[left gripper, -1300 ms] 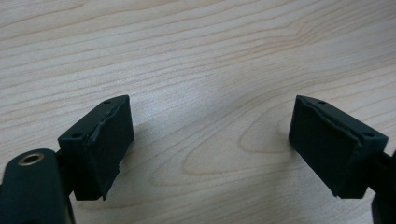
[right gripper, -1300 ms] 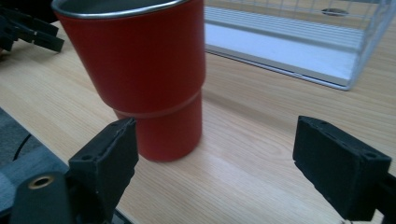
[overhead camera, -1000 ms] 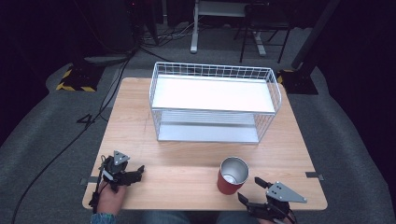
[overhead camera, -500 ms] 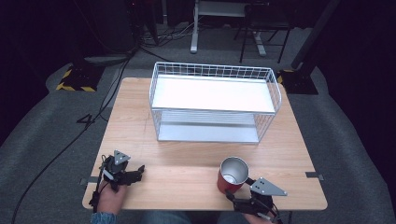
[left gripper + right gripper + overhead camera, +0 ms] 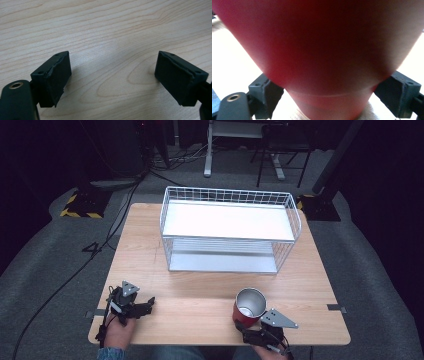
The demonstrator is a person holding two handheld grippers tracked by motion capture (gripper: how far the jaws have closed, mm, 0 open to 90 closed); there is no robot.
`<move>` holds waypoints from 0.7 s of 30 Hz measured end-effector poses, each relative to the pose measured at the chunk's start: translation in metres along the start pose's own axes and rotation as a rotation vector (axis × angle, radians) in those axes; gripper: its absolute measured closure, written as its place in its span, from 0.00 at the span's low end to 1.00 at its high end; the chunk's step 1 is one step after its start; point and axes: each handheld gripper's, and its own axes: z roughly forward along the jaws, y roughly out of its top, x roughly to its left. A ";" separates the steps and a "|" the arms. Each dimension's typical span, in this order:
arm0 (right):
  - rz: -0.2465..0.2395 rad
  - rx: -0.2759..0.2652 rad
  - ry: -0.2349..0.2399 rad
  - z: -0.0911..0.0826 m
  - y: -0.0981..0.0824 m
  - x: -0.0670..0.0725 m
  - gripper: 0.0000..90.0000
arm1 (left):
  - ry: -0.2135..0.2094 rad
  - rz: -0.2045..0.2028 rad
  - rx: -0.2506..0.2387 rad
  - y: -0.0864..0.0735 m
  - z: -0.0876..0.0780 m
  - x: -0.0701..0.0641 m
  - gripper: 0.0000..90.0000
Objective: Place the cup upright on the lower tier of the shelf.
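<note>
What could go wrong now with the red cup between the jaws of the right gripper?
The red cup is wider at the top, and the right gripper has it low down between the jaws, so it may tip or slip if lifted. It stands near the table edge and could be knocked off.

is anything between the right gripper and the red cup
Nothing visible. The red metal cup already sits between the right gripper's fingers at its lower part, near the front edge of the wooden table.

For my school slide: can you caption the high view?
A claw reaches a red cup beside a wire basket.
</note>
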 end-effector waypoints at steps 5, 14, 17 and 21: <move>0.008 0.011 0.000 0.001 -0.001 0.000 0.16 | 0.000 0.000 0.000 0.000 0.000 0.000 0.16; 0.033 0.008 0.000 0.001 0.000 0.000 0.16 | 0.000 0.001 0.001 0.000 0.000 0.000 0.16; 0.033 0.010 -0.001 0.001 0.002 0.001 0.16 | 0.000 0.000 0.001 0.000 0.000 0.000 0.16; 0.031 0.010 -0.003 0.003 0.003 0.002 0.16 | 0.000 0.000 0.001 0.000 0.000 0.000 0.16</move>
